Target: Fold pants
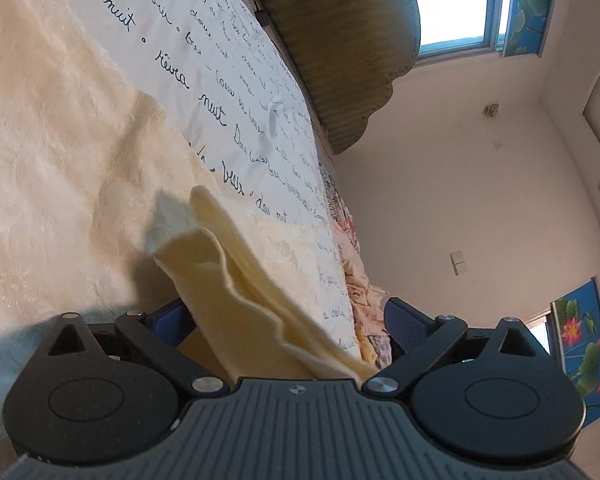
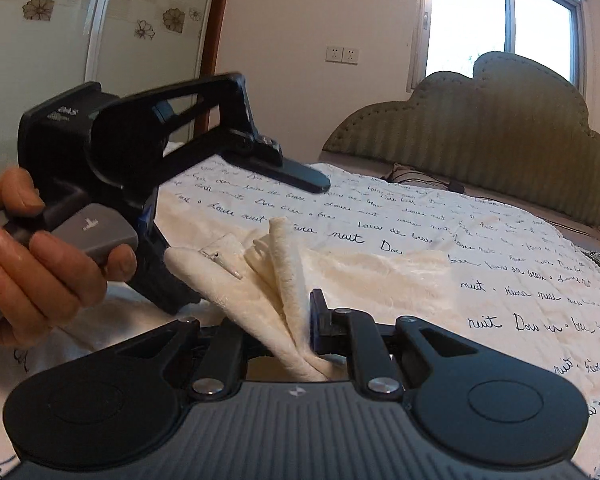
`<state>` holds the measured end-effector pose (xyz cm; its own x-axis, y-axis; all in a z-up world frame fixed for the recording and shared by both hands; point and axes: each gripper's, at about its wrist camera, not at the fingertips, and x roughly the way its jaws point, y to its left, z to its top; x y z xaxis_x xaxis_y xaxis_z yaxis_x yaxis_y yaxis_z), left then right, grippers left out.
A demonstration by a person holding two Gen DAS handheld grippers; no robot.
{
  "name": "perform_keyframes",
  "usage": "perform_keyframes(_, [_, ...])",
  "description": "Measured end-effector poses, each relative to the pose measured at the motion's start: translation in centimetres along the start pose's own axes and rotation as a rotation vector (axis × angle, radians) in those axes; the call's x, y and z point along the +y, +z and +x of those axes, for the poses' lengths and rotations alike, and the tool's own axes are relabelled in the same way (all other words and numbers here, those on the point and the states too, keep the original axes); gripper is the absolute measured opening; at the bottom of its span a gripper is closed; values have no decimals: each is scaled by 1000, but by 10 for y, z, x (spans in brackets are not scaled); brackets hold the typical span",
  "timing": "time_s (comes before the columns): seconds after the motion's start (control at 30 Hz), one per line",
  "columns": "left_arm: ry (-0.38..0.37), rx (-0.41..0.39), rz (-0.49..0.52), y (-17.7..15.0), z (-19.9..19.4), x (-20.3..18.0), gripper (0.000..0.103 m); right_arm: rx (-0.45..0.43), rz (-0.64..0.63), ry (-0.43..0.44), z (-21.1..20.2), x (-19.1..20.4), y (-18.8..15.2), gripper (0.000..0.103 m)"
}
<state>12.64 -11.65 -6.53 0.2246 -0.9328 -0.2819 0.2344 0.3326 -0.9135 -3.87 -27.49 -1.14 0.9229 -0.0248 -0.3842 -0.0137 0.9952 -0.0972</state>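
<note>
Between the fingers of the right gripper [image 2: 284, 320] a bunch of the cream pants [image 2: 276, 280] is pinched; its blue pad presses the cloth from the right side. The left gripper [image 1: 288, 316] has its fingers spread wide, and a folded edge of the pants [image 1: 236, 280] passes between them, against the left pad and clear of the right one. In the right view, the left gripper [image 2: 236, 240] hangs just above the pants, with a hand [image 2: 40, 256] on its grey handle. The pants lie on a white bedspread [image 2: 480, 260] with black script. Beyond the pants stands an olive headboard [image 2: 500, 128], and behind it a window [image 2: 500, 20].
</note>
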Motion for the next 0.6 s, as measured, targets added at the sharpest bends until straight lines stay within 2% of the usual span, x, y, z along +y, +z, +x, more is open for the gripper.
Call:
perform_keyframes(0.07, [11,5,23,0,3,-4,98,-28,90,6,-4,-7,3,12])
perform_keyframes(0.13, [14,-16,36,0,0,-7,92,-43,198,24,-3,-18,7,12])
perform_keyframes(0.17, [17,-26,52,1,-3,-9,79,-38,209,33,-3,-19,8,12])
perform_keyframes(0.2, [24,-35,71,4,-6,-11,59,-35,189,29,-1,-16,10,12])
perform_keyframes(0.23, [41,-46,100,4,-12,-13,47,-29,153,24,0,-11,11,12])
perform_keyframes(0.27, [76,-58,144,5,-18,-17,29,-24,115,27,0,-5,11,12])
perform_keyframes(0.3, [121,-72,190,7,-23,-21,18,-22,77,36,0,3,11,12])
perform_keyframes(0.4, [215,-121,319,6,-45,-32,9,-24,-28,51,1,26,14,12])
perform_keyframes(0.6, [443,-218,564,5,-84,-44,8,-22,-144,135,24,70,27,12])
